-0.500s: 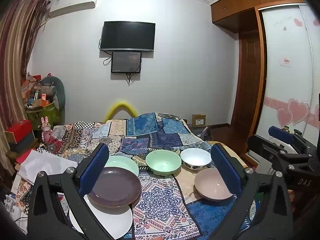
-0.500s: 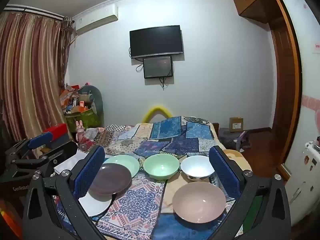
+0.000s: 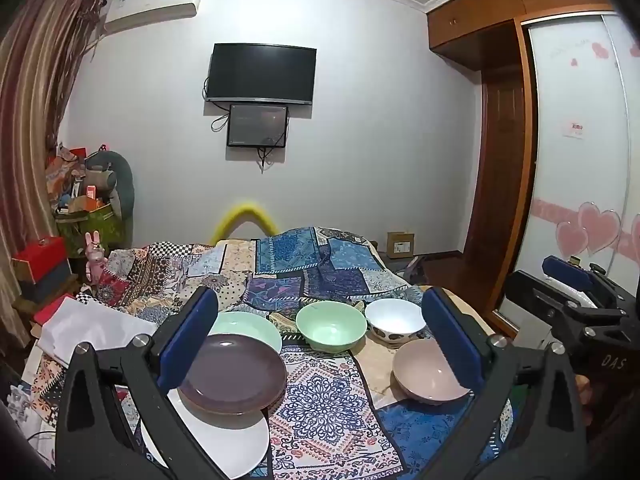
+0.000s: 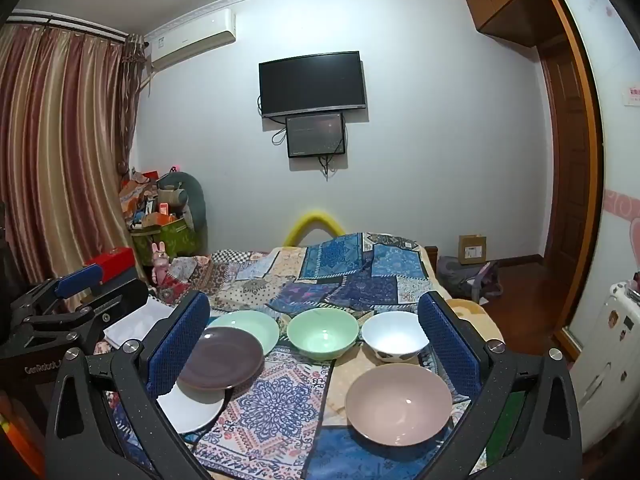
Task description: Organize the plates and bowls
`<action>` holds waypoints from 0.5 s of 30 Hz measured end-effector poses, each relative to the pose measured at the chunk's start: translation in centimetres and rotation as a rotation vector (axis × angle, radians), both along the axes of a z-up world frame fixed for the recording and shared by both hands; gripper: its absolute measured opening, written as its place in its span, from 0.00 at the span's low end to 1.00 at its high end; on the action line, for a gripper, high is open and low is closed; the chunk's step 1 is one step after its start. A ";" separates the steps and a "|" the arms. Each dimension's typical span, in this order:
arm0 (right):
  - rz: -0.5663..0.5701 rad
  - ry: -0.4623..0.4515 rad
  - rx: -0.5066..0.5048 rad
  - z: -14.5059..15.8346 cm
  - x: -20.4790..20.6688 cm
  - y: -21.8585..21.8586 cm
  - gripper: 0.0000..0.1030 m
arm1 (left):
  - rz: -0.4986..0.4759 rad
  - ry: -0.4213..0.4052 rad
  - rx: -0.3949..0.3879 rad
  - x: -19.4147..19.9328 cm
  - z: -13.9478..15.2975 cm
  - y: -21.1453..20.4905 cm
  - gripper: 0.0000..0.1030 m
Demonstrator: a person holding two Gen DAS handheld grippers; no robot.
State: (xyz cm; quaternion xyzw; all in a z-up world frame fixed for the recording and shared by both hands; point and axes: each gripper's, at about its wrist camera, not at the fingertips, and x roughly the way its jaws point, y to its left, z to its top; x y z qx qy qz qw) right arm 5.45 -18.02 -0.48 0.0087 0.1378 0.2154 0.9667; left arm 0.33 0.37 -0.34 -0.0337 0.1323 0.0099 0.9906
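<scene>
Both your grippers are spread wide, nothing between the pads. Your left gripper hangs over the patchwork cloth, your right gripper beside it, both angled slightly down. Purple plate lies on the white plate at left, overlapping the green plate behind. Green bowl and white spotted bowl sit side by side at the back. Pink bowl sits alone in front of the white one.
</scene>
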 end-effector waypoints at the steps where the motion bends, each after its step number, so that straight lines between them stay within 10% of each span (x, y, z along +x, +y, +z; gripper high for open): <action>1: 0.000 0.000 0.000 0.0 0.0 0.0 1.00 | 0.000 -0.002 0.001 -0.1 0.1 0.0 1.00; 15: 0.000 -0.001 0.001 -0.1 0.0 0.0 1.00 | 0.007 -0.006 0.004 -0.5 0.2 -0.1 1.00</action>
